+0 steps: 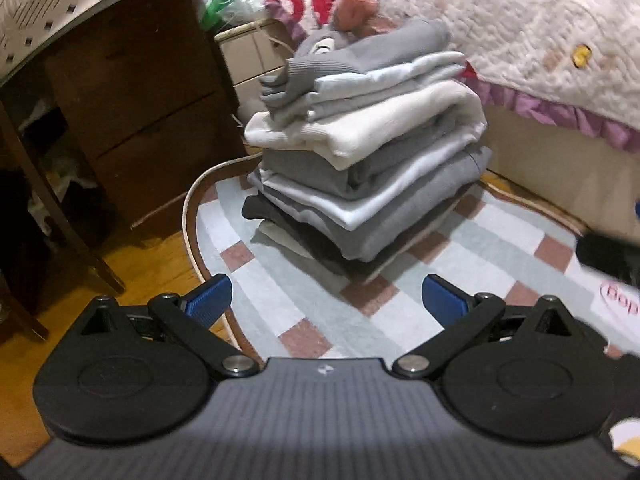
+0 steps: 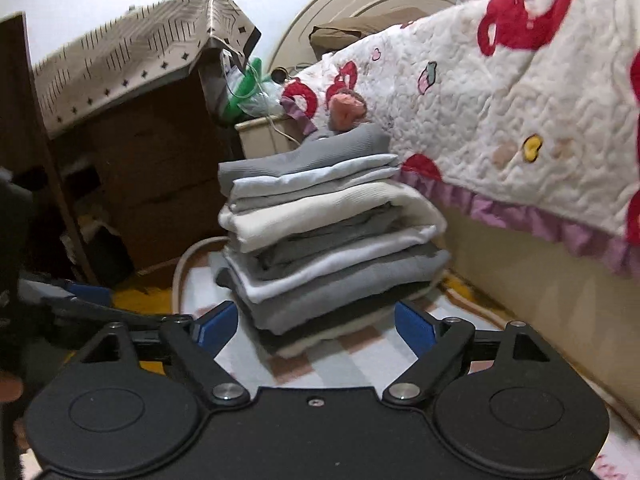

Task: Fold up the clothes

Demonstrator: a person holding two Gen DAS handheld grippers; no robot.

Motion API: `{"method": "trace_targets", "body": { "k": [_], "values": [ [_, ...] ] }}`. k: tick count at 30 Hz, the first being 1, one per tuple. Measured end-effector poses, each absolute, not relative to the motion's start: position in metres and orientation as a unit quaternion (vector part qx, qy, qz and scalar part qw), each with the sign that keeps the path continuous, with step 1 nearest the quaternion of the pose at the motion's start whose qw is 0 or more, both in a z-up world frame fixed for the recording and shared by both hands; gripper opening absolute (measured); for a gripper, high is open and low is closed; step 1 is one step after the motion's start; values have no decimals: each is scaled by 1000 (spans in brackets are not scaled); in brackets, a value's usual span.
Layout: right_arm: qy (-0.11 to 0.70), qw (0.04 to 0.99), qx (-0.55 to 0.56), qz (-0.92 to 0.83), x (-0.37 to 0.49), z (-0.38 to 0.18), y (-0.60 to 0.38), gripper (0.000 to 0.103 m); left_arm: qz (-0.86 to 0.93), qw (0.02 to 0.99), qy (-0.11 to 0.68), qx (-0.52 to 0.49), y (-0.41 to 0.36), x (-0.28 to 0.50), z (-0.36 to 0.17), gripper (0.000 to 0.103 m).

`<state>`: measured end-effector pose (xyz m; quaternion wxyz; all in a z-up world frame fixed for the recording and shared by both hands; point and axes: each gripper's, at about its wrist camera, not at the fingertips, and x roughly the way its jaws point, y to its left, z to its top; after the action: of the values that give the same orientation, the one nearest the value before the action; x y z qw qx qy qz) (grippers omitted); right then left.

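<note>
A tall stack of folded clothes (image 1: 368,152) in grey, white and pale blue stands on a checked rug (image 1: 280,304); a grey ribbed garment (image 1: 360,56) lies on top with a cuff hanging over the left side. My left gripper (image 1: 326,300) hovers over the rug in front of the stack, open, nothing between its blue pads. The right wrist view shows the same stack (image 2: 332,240) closer, and my right gripper (image 2: 316,328) is open just before its lowest layers, holding nothing. At the left edge of that view the left gripper's blue pad (image 2: 90,294) shows.
A dark wooden dresser (image 1: 136,120) under a patterned cloth stands left of the stack. A bed with a quilted cover (image 1: 540,40) runs along the right, a small cream nightstand (image 1: 252,56) behind the stack. Bare wooden floor (image 1: 40,340) lies left of the rug.
</note>
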<state>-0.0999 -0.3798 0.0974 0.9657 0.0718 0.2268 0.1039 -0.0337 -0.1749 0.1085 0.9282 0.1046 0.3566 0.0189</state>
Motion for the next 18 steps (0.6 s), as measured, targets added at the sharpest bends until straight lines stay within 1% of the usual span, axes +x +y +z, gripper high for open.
{"method": "trace_targets", "body": {
  "k": [5,10,18],
  "values": [
    [229,964,95,96,-116,104,-381,90,-10,929,354,111,-183,-50,117,103],
    [231,965,73,101,-132,109,-376,92,-25,931,349,104,-186,-61,123,103],
    [236,963,74,110,-137,114,-377,93,-25,931,348,110,-188,-65,122,103]
  ]
}}
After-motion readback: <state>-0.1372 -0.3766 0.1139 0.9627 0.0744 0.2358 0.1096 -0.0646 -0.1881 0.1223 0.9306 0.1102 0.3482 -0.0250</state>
